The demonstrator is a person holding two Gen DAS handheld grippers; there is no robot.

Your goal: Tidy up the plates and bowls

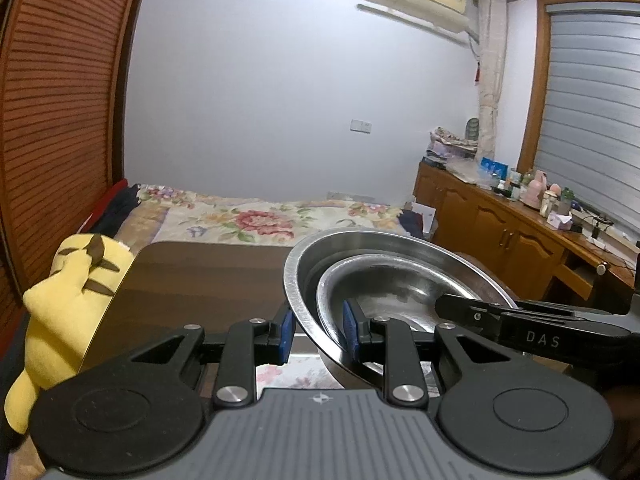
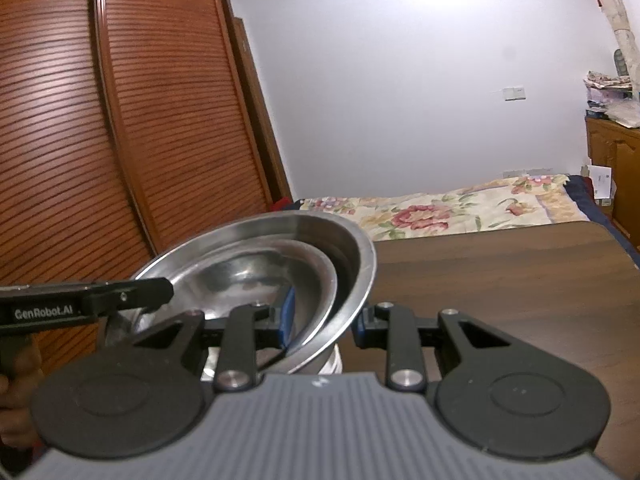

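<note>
Both tools carry the nested steel bowls clear above the dark desk (image 2: 500,280): the left tool (image 1: 318,330) and the right tool (image 2: 324,322) each pinch the rims of the large bowl (image 1: 320,252) and the small bowl (image 1: 384,280) inside it. Next, seemingly, a level, matched lowering onto the desk.

Two texts can be read. In the left wrist view, the white letters "DAS" stand on the black body of the right gripper (image 1: 448,304), which reaches in from the right edge. In the right wrist view, the white word "GenRobot.AI" stands on the black side of the left gripper (image 2: 168,290), which comes in from the left edge. No other writing is legible.
</note>
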